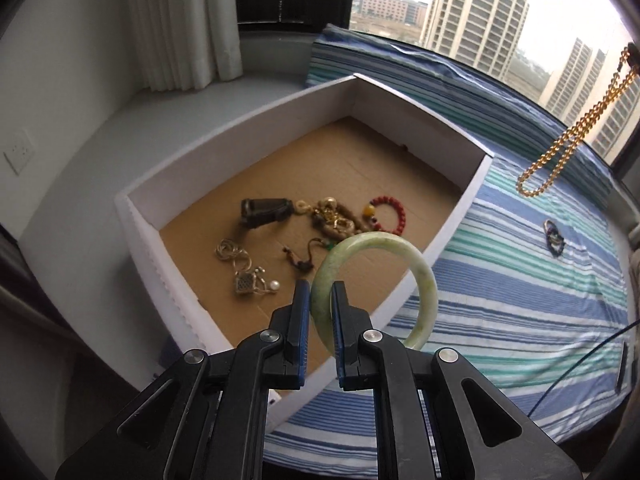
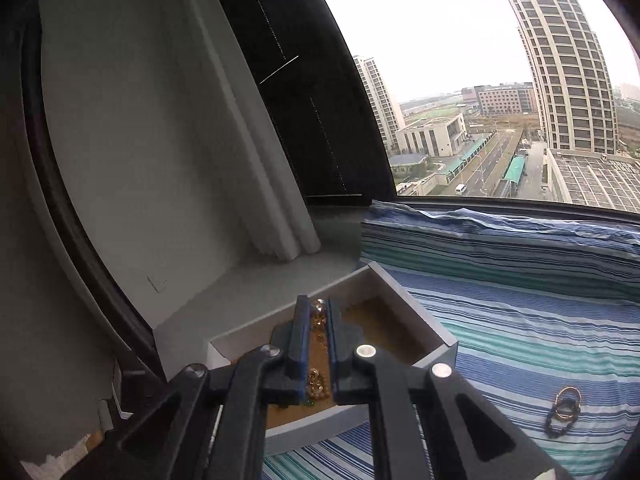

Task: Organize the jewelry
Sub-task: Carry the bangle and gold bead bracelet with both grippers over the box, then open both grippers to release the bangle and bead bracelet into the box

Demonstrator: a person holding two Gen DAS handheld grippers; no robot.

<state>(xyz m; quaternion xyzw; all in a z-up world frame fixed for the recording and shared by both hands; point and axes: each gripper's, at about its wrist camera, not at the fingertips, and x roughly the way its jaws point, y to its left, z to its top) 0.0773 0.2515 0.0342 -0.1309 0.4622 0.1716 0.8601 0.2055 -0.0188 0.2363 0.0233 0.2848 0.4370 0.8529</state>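
Note:
My left gripper [image 1: 321, 292] is shut on a pale green jade bangle [image 1: 424, 272], held above the near right corner of a white box [image 1: 280, 104] with a cardboard floor. Inside lie a red bead bracelet [image 1: 394, 213], a gold and wooden bead pile [image 1: 334, 218], a dark pendant [image 1: 264, 210] and silver pieces [image 1: 244, 268]. My right gripper [image 2: 319, 309] is shut on a gold chain [image 2: 319, 312], high above the same box [image 2: 416, 312]. In the left wrist view the gold chain [image 1: 568, 136] hangs at the upper right. A dark bracelet with rings [image 1: 554, 238] lies on the striped cloth; it also shows in the right wrist view [image 2: 562, 412].
The box sits on a blue, green and white striped cloth [image 1: 520, 300] over a window seat. A striped cushion [image 2: 500, 244] lies along the window. White curtains [image 1: 184, 24] hang at the back left, over a grey ledge [image 1: 100, 140]. A thin cable [image 1: 580, 364] runs at the right.

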